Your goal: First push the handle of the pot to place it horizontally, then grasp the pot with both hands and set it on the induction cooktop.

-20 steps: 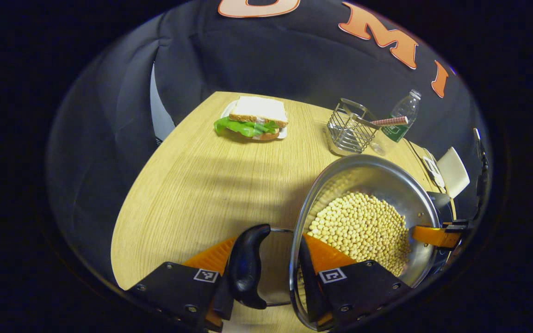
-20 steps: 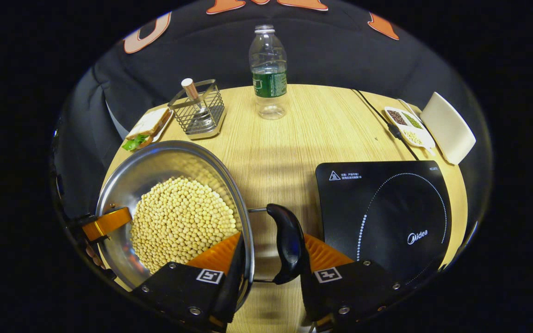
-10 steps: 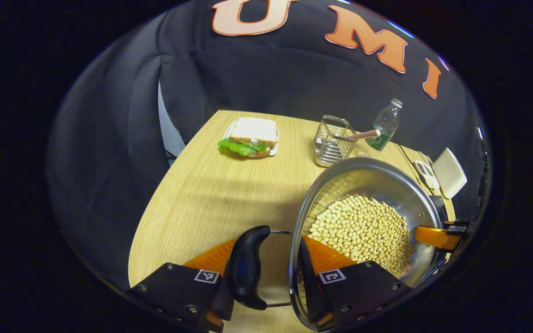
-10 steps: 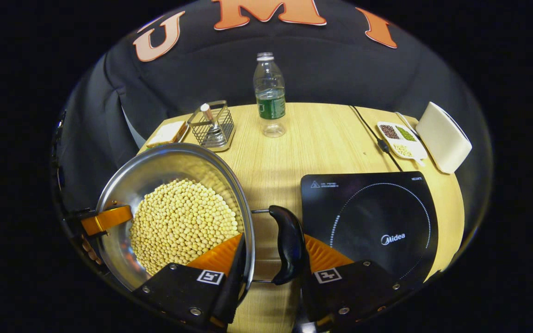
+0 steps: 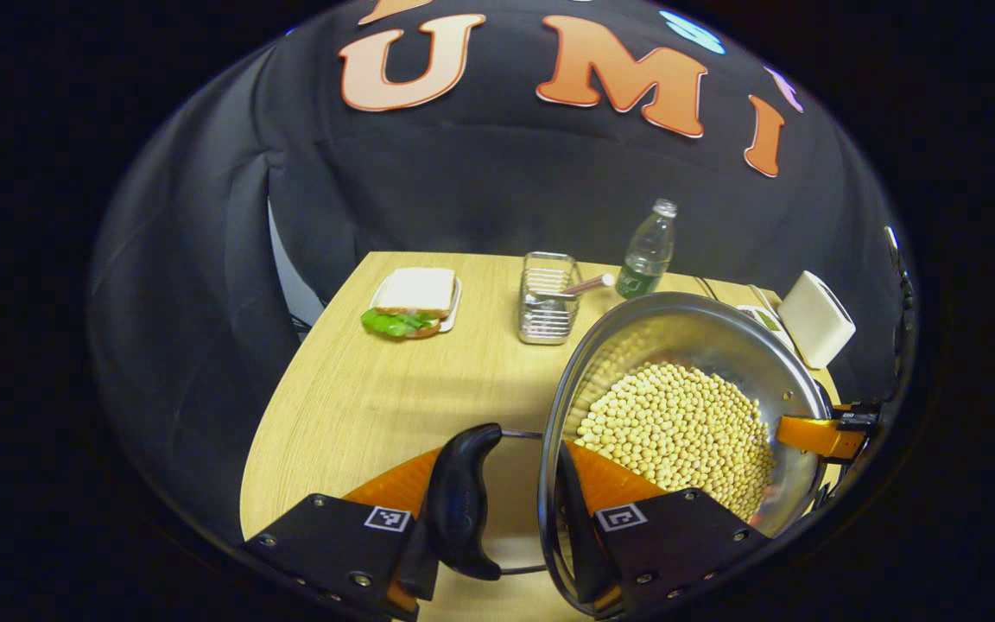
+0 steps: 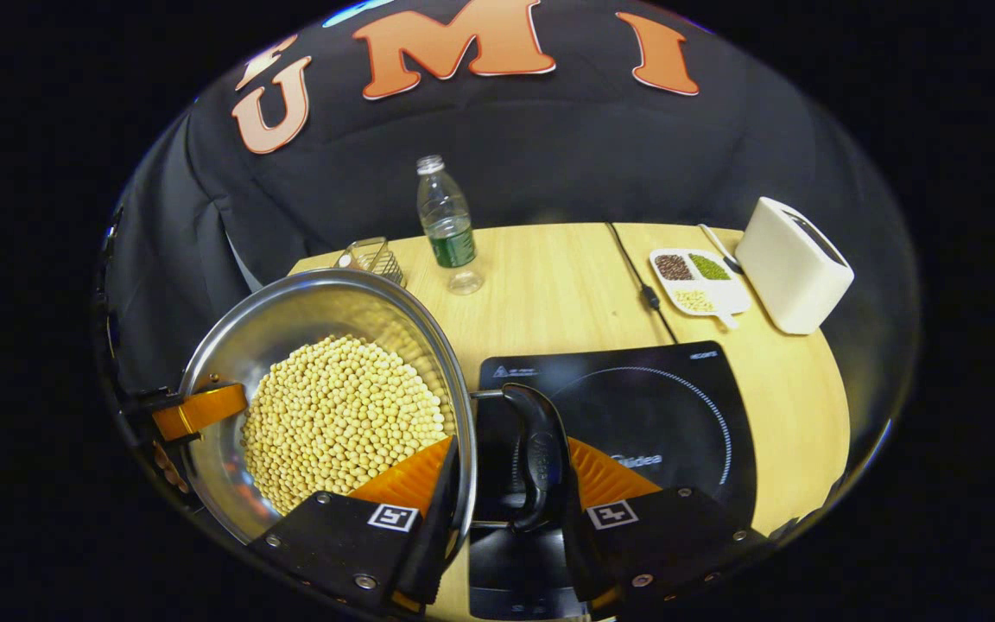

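The pot is bright silver steel, filled with pale yellow soybeans, and its side handle is glossy black. The gripper fingers are ridged orange on black bodies with small black-and-white square markers. The induction cooktop is black with a dotted white ring. The table is light wood grain. The toaster is cream, the bottle clear with a green label, and the sandwich white with green lettuce.
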